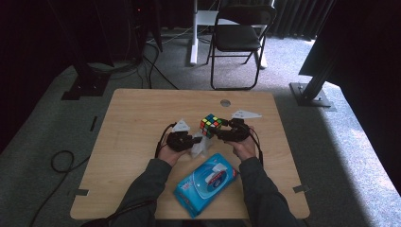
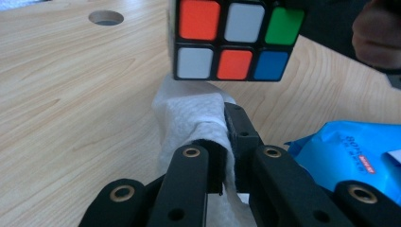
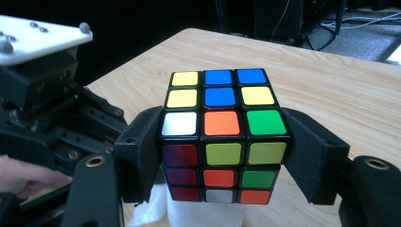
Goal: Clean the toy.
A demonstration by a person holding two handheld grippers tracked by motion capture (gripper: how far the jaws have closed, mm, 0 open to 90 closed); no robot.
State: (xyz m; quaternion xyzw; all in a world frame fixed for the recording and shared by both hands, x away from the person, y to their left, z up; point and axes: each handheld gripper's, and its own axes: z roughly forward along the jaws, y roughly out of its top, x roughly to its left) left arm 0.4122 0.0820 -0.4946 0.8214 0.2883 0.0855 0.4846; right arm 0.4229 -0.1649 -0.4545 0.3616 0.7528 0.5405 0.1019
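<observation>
The right gripper (image 3: 222, 156) is clamping the Rubik's cube (image 3: 221, 137) by two opposite sides, holding it clear of the wooden table (image 1: 142, 123). The left gripper (image 2: 222, 137), jaws pinched together on a folded wet wipe (image 2: 189, 118), is sitting just beneath the cube's underside. A blue wipes pack (image 1: 205, 183) is lying nearer the person, flap closed.

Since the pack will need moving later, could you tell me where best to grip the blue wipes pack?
Grip the blue wipes pack across its narrow width, from above, at the end away from its white flap. It lies flat and slanted on the table, soft and wide, so the long sides give a hand-held gripper the best purchase.
</observation>
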